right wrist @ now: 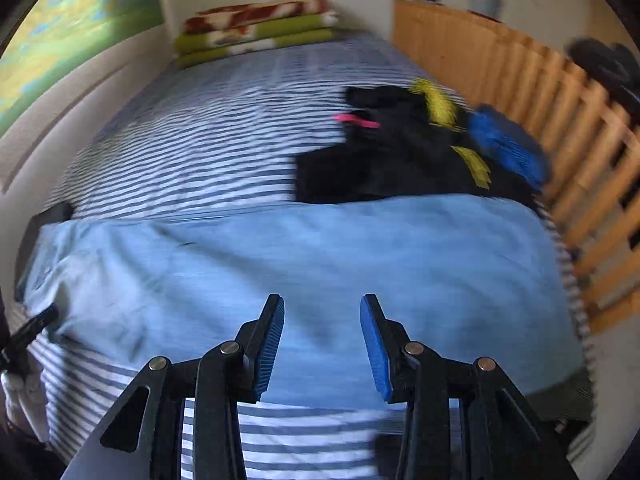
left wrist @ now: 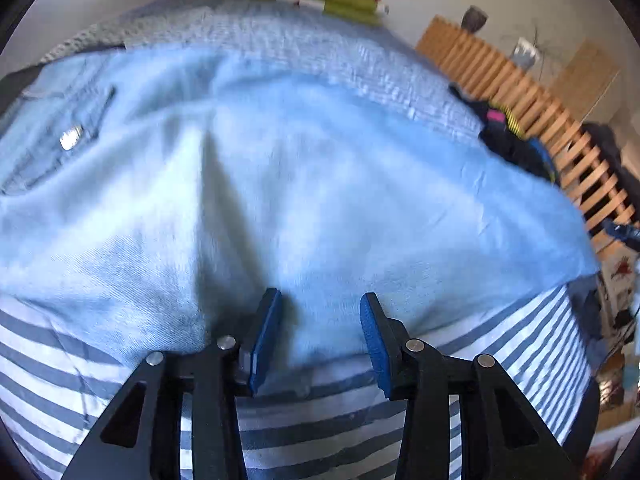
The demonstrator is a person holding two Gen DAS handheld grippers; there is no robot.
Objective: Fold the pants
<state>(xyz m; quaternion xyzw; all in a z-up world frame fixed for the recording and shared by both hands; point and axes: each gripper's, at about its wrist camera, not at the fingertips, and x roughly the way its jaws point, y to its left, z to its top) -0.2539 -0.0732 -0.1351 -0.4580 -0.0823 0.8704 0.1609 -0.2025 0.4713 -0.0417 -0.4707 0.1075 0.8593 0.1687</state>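
Observation:
Light blue jeans (left wrist: 280,184) lie spread across a bed with a blue-and-white striped sheet (left wrist: 320,432). Their waist end, with a pocket and a metal button (left wrist: 71,138), is at the left in the left wrist view. My left gripper (left wrist: 320,304) hovers open over the near edge of the denim, nothing between its blue pads. In the right wrist view the jeans (right wrist: 300,264) run as a wide band across the bed. My right gripper (right wrist: 322,306) stands open above their near edge, holding nothing. Both views are blurred.
A pile of black clothes (right wrist: 384,152) with yellow, blue and pink parts lies beyond the jeans. Folded green and red blankets (right wrist: 256,28) sit at the bed's far end. A wooden slatted rail (right wrist: 560,128) runs along the right side. A wall (right wrist: 80,92) borders the left.

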